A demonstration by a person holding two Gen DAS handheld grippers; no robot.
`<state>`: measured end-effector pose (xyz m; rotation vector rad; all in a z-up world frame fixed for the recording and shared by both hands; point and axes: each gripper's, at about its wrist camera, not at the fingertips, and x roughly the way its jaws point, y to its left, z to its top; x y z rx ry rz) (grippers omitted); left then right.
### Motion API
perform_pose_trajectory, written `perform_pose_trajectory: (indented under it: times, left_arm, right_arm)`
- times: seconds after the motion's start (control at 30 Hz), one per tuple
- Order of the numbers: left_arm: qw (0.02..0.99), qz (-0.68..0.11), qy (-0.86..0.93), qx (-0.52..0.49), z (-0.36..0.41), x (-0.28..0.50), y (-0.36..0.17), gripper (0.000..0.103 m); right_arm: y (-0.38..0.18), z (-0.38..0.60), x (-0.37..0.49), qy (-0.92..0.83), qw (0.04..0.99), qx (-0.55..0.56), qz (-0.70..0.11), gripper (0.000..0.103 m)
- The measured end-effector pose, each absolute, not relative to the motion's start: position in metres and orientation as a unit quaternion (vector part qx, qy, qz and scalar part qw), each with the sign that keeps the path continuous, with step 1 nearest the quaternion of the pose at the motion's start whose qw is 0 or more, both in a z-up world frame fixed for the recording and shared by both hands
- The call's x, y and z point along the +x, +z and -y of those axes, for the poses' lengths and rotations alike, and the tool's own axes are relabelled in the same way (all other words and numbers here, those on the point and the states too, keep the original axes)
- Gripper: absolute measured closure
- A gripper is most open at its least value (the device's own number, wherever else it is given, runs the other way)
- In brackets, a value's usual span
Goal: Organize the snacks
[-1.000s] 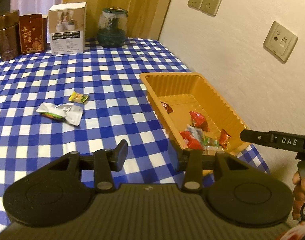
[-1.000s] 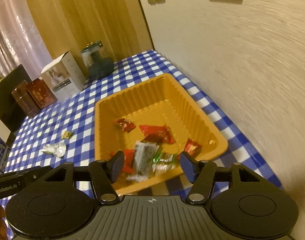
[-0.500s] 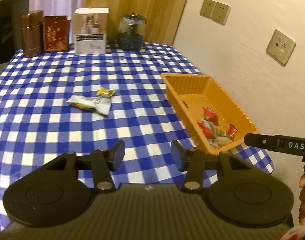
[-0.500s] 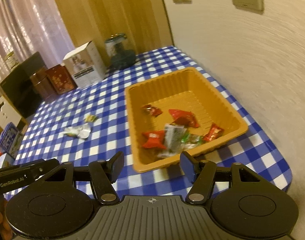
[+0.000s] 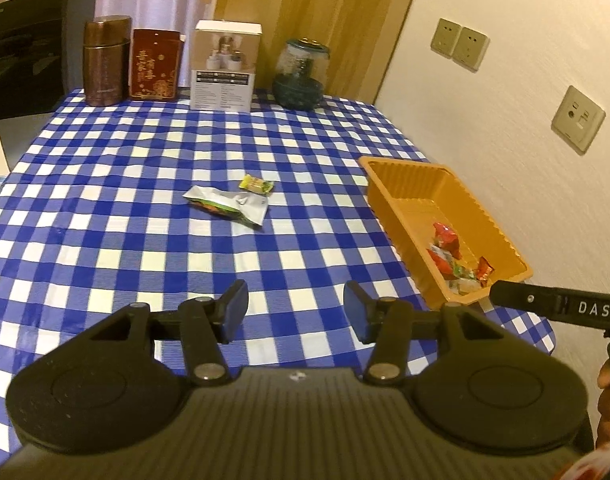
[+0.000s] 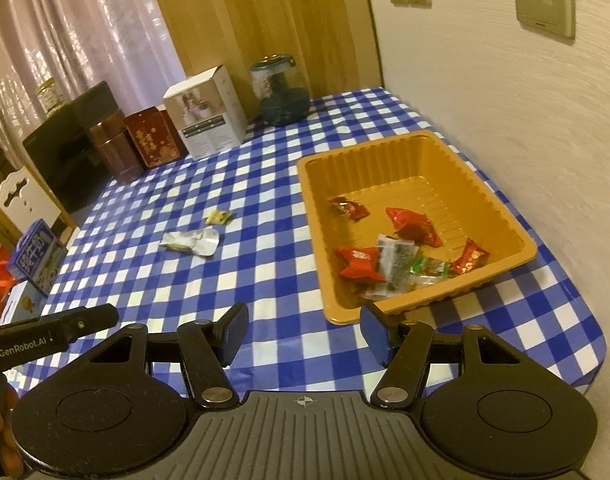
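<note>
While both grippers hang released and empty, the silver packet [image 5: 226, 205] lies ahead of the left gripper [image 5: 295, 311], long axis crosswise, nearer than the right gripper [image 6: 303, 334].

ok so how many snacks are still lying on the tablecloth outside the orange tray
2. A small yellow candy and a silver-green packet just in front of it, both mid-table, left of the orange tray. None appear hidden.

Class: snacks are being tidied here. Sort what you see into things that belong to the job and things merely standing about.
Belongs to the job:
orange tray
wrapped snacks in tray
silver packet
small yellow candy

Standing about:
white box
glass jar
red tin
brown canister
</note>
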<state>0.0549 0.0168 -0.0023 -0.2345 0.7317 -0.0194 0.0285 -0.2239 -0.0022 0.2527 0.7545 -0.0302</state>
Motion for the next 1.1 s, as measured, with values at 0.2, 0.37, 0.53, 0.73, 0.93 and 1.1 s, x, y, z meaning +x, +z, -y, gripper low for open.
perform_pose_trajectory:
  times: [0.2,0.37,0.53,0.73,0.93,1.1]
  left_arm:
    - [0.927,-0.354,0.005,-0.123,-0.032,0.052,-0.003,0.053]
    - [0.926,-0.353,0.016,-0.13,-0.045,0.05,-0.005,0.052]
    - [0.926,-0.354,0.023,-0.13,-0.057,0.052,-0.007,0.052]
    - [0.927,-0.359,0.016,-0.106,-0.065,0.061,-0.01,0.049]
    - [0.928,-0.367,-0.005,-0.069,-0.074,0.076,-0.015,0.047]
    - [0.926,-0.373,-0.031,-0.036,-0.082,0.094,-0.02,0.047]
  right_arm:
    - [-0.005,0.214,0.034,-0.005,0.921,0.117,-0.37,0.041]
    - [-0.007,0.205,0.041,0.004,0.921,0.112,-0.373,0.041]
    - [-0.011,0.199,0.048,0.013,0.92,0.107,-0.378,0.041]
    - [-0.015,0.191,0.058,0.023,0.919,0.098,-0.381,0.041]
    - [-0.02,0.185,0.073,0.035,0.919,0.085,-0.384,0.041]
    - [-0.024,0.178,0.094,0.051,0.92,0.067,-0.384,0.041]
